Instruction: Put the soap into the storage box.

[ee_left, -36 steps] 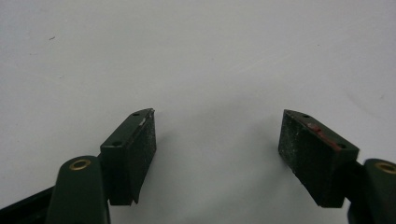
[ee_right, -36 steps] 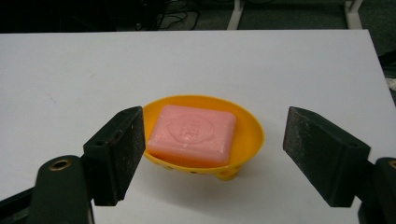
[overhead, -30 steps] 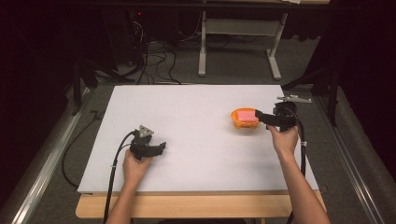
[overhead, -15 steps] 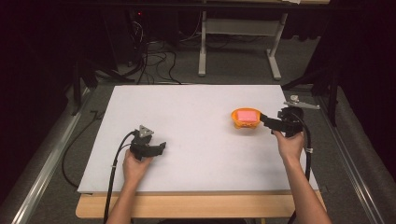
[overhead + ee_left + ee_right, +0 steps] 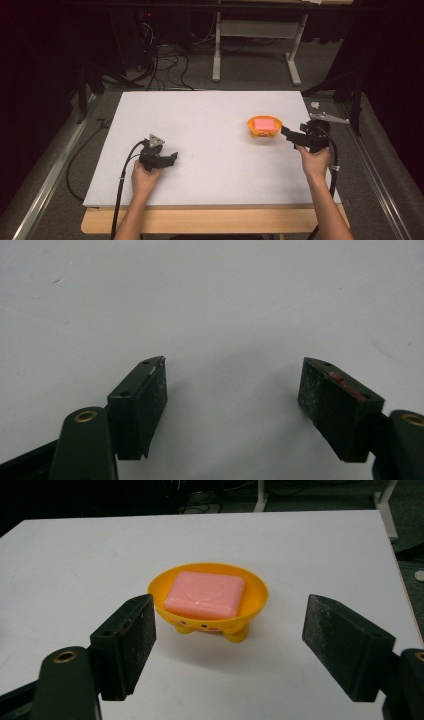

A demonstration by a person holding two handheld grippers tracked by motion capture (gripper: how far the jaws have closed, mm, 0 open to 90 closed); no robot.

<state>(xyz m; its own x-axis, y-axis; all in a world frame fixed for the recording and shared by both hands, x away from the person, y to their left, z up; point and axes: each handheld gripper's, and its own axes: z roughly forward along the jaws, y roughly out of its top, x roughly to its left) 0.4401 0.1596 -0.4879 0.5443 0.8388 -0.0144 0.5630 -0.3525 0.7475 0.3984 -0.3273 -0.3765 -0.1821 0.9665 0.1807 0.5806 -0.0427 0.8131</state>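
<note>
- The pink soap is seen lying in the yellow dish, seemingly already placed.
- Right gripper: jaws apart, empty, near the dish.
- Left gripper: jaws apart, idle on the white table.

The left gripper sits low at about seven o'clock on the table, jaws spread wide and empty, pointing toward three o'clock. The right gripper, at three o'clock, gapes wide, pointing toward nine o'clock.
</note>
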